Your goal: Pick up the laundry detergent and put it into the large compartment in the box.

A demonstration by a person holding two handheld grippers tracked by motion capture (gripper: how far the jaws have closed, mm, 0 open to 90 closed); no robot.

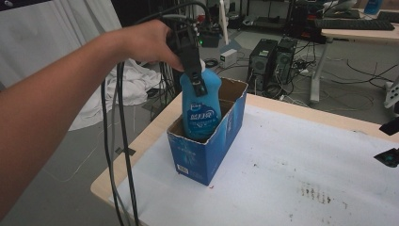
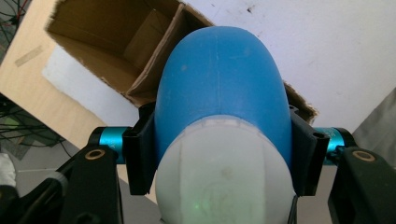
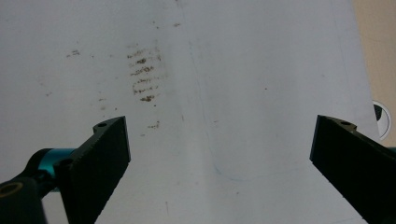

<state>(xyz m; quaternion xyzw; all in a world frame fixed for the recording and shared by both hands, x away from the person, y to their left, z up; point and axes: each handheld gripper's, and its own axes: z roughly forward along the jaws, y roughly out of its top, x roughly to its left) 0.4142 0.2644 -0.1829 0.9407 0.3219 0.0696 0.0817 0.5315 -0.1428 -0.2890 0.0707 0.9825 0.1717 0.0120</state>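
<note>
A blue detergent bottle (image 1: 202, 106) with a white cap stands upright with its lower part inside an open blue cardboard box (image 1: 207, 155) near the table's left corner. My left gripper (image 1: 195, 77) comes down from above and is shut on the bottle's neck. In the left gripper view the bottle (image 2: 219, 79) sits squeezed between both jaws of the left gripper (image 2: 222, 140), with the brown inside of the box (image 2: 107, 28) below it. My right gripper (image 1: 389, 141) hangs at the table's right edge. In its own view the right gripper (image 3: 219, 140) is open above bare white tabletop.
The white table cover (image 1: 291, 160) has dark smudges (image 1: 315, 193) at the front right, and these smudges (image 3: 142, 74) lie under the right gripper. Black cables (image 1: 117, 141) trail off the table's left edge. Computer towers (image 1: 272, 59) and a white cloth (image 1: 131, 84) are on the floor beyond.
</note>
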